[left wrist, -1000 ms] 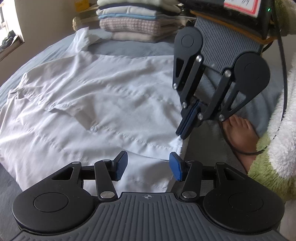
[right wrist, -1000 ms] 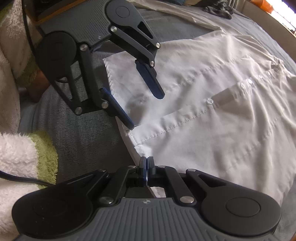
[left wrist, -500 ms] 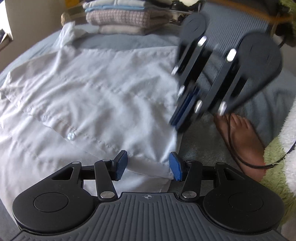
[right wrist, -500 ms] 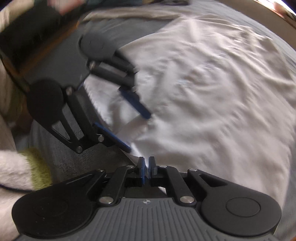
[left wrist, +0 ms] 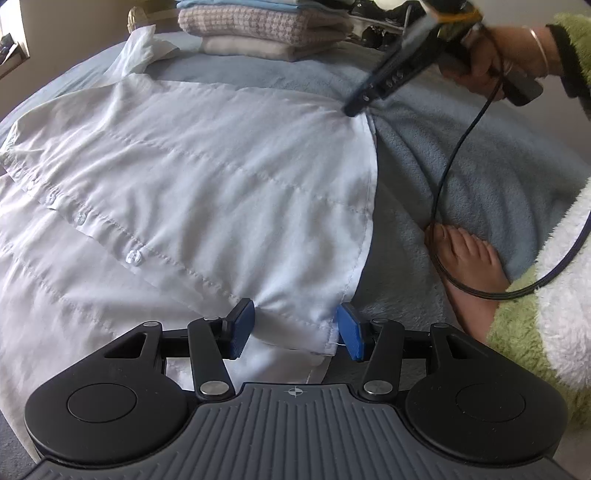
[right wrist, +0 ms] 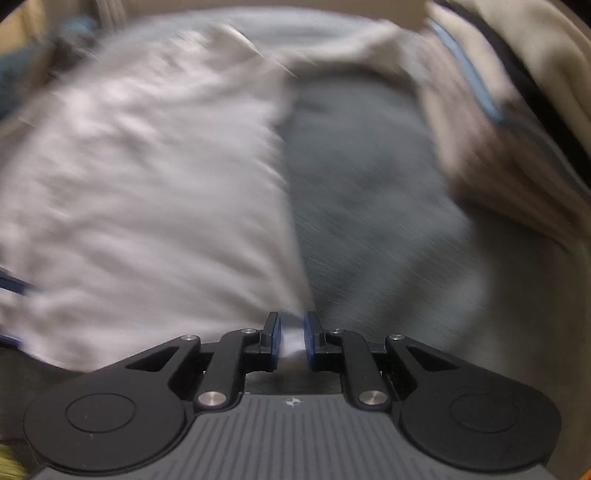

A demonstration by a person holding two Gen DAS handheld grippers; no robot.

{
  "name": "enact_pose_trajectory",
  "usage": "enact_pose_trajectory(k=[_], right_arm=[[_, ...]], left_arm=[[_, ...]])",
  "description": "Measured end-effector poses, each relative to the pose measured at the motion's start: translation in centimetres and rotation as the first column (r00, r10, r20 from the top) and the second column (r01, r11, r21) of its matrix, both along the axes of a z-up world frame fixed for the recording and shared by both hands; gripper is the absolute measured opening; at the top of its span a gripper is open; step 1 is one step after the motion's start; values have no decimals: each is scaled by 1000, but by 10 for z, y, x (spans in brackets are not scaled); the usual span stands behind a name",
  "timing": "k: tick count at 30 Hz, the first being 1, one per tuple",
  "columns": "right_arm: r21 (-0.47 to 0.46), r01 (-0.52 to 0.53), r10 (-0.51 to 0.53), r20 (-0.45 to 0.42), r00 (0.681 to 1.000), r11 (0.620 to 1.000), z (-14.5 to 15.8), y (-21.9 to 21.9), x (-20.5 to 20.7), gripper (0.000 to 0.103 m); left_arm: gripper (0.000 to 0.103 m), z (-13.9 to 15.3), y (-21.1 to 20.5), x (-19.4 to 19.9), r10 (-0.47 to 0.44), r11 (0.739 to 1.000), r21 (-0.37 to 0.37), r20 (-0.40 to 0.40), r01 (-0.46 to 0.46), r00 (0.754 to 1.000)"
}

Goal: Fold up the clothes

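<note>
A white button-up shirt [left wrist: 207, 177] lies spread flat on a grey-blue blanket [left wrist: 461, 155]. My left gripper [left wrist: 295, 332] is open, its blue pads standing either side of the near hem corner without pinching it. My right gripper [left wrist: 352, 110], held by a hand [left wrist: 509, 48], is at the far end of the same hem, and the cloth pulls taut toward its tip. In the right wrist view, which is motion-blurred, the right gripper [right wrist: 292, 338] has its pads close together with white shirt [right wrist: 147, 184] cloth between them.
A stack of folded clothes [left wrist: 258, 29] sits at the far edge of the blanket, also blurred at the right of the right wrist view [right wrist: 498, 129]. A bare foot [left wrist: 469, 266] and a black cable [left wrist: 443, 184] lie right of the hem. A fluffy green-and-white sleeve [left wrist: 546, 314] is at the near right.
The right gripper has swung away from beside the left one to the far side, dragging the hem corner out straight. Its pads have parted slightly. The left gripper stays open at the near corner.
</note>
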State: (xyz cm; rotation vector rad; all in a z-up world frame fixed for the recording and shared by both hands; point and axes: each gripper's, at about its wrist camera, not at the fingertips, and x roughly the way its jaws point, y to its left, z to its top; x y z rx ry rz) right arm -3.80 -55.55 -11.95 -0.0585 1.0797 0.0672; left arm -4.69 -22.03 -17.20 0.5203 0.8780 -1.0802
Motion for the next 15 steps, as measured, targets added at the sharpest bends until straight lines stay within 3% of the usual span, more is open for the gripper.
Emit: enact_pose_trajectory(k=[4, 6, 11, 15], right_arm=[[-22, 51, -50, 37, 998, 998, 17, -8, 4, 15], [8, 26, -27, 85, 996, 1000, 31, -4, 11, 15], [88, -70, 59, 118, 991, 994, 31, 20, 31, 15], [-13, -75, 75, -27, 997, 997, -7, 29, 34, 15]], left_arm=[[50, 0, 1, 3, 1, 1000, -9, -20, -2, 1000], [50, 0, 2, 5, 0, 1000, -16, -30, 0, 1000], [50, 0, 4, 8, 7, 999, -46, -75, -11, 997], [50, 3, 7, 12, 8, 999, -52, -106, -13, 994]])
